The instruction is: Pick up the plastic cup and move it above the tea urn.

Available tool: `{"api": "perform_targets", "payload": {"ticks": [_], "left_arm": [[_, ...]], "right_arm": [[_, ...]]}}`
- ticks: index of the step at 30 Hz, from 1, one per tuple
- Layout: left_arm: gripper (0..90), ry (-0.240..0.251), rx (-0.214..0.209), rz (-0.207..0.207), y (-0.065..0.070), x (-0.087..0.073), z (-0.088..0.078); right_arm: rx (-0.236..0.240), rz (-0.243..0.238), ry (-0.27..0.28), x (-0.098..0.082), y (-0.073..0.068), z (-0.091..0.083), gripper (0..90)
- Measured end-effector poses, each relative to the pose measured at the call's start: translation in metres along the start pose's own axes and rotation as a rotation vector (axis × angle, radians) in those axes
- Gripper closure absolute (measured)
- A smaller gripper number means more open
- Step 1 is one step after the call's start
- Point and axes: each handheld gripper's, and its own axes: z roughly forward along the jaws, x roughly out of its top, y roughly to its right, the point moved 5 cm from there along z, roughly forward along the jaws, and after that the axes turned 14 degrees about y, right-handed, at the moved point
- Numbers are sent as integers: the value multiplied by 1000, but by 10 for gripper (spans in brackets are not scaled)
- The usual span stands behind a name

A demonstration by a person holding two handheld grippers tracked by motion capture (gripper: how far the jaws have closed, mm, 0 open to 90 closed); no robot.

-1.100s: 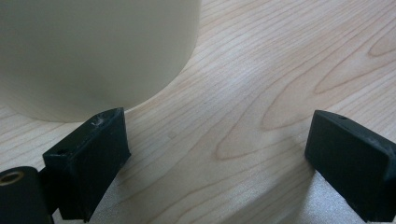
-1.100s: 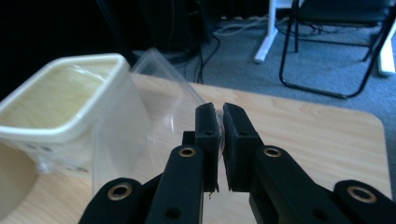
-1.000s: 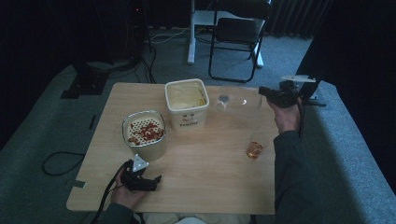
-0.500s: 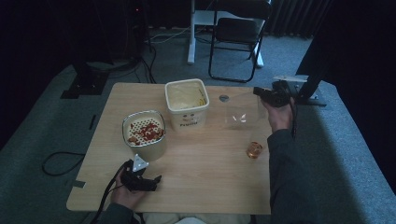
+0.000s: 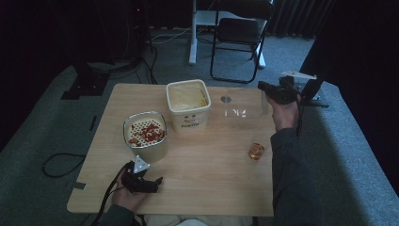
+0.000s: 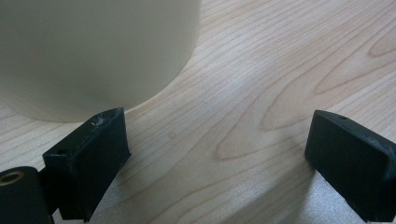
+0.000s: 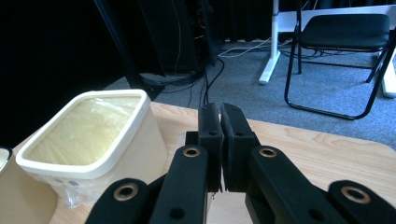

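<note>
right gripper [image 5: 264,87] pinching clear plastic bag [image 5: 241,107] | left gripper [image 6: 219,154] resting spread apart | risk: bag slipping, toppling small amber glass [image 5: 256,151]

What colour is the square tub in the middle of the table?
Cream, with a whitish rim; the square tub shows best in the right gripper view.

I can't make out what the small amber thing [image 5: 256,151] on the counter [image 5: 207,188] is. In my left gripper view the cream tub [image 6: 93,51] is cut off at the top.
</note>
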Motion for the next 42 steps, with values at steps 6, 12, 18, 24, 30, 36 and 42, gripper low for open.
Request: {"api": "perform_targets", "payload": {"ticks": [6, 12, 18, 24, 30, 36, 42], "left_arm": [[64, 0, 0, 0, 0, 0, 0], [64, 1, 0, -1, 0, 0, 0], [64, 1, 0, 0, 0, 0, 0], [64, 2, 1, 1, 0, 0, 0], [64, 3, 1, -1, 0, 0, 0], [64, 3, 2, -1, 0, 0, 0], [64, 3, 2, 0, 0, 0, 0]], "right_arm": [[4, 20, 12, 2, -1, 2, 884], [17, 25, 33, 11, -8, 3, 884], [27, 35, 62, 22, -14, 4, 884], [51, 66, 94, 34, -20, 6, 884], [81, 75, 117, 44, -31, 9, 884], [116, 106, 139, 51, -42, 14, 884], [160, 151, 162, 54, -56, 23, 884]]}}
